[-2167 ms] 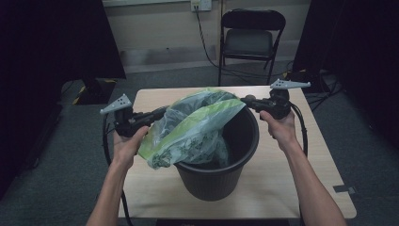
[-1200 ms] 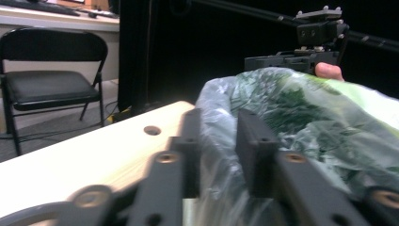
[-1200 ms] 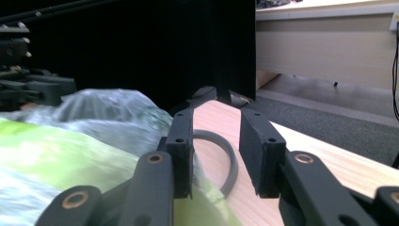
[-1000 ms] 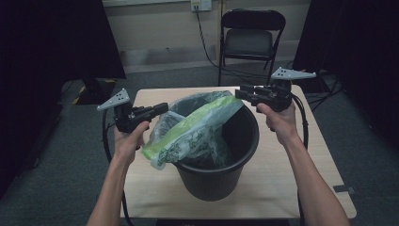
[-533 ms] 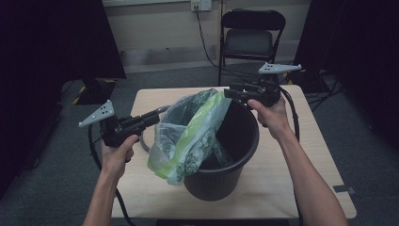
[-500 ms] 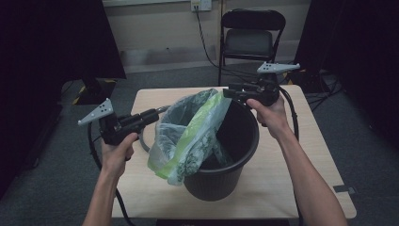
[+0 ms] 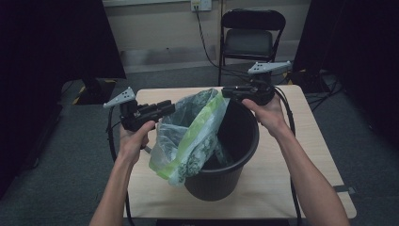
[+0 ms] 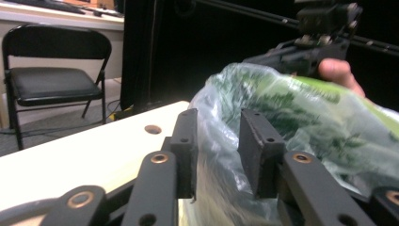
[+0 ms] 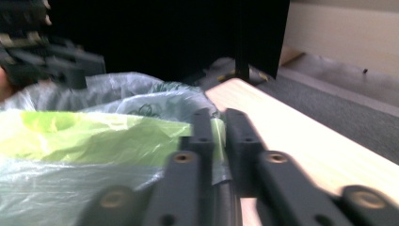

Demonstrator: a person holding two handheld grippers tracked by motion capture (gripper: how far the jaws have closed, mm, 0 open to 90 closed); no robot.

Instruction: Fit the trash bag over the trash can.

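Right gripper (image 7: 226,92) pinches the bag's (image 7: 188,136) green edge over the bucket (image 7: 235,155).

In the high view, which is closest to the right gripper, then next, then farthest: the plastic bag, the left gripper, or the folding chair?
From the right gripper:
1. Plastic bag, pinched in its jaws.
2. Left gripper, across the black bucket.
3. Folding chair, behind the table.

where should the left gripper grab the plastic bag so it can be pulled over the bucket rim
Probably the bag's loose clear edge on the side facing the left gripper, coming in level from outside the black bucket. That film already bulges between the open jaws, while the right gripper pins the green band at the far rim.
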